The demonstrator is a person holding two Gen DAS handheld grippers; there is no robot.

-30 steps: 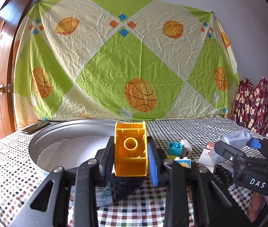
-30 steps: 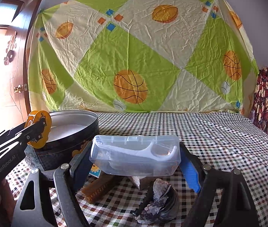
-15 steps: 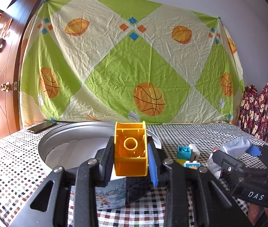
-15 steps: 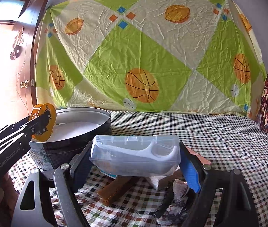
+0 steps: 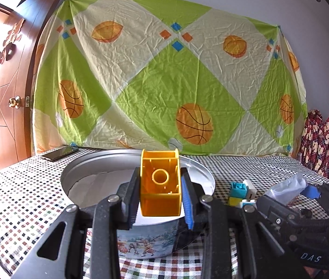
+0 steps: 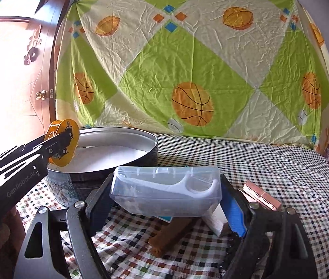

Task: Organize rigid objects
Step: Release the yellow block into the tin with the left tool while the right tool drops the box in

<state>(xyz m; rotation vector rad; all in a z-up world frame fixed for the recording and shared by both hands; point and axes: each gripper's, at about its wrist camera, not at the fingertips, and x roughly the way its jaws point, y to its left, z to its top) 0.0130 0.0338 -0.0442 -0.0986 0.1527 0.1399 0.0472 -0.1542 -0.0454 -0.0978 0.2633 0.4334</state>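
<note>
My left gripper [image 5: 161,194] is shut on an orange plastic tape dispenser [image 5: 160,183], held over the near rim of a round metal tin [image 5: 76,174] with a white lining. From the right wrist view the same dispenser [image 6: 68,147] hangs at the tin's [image 6: 141,155] left rim, in the left gripper [image 6: 58,145]. My right gripper [image 6: 165,195] is shut on a clear plastic box [image 6: 166,191] with white floss picks inside, held above the checked tablecloth to the right of the tin. The right gripper's body [image 5: 304,211] shows at the right of the left wrist view.
Small toy blocks [image 5: 241,191] lie right of the tin. Under the clear box lie a brown stick [image 6: 171,237], a white block [image 6: 213,222] and a pink pad [image 6: 262,196]. A phone [image 5: 58,152] rests at the table's far left. A patterned sheet hangs behind.
Both grippers have shifted left toward the tin with their loads; the tin sits further right and nearer in both views. Neither grip has changed.
</note>
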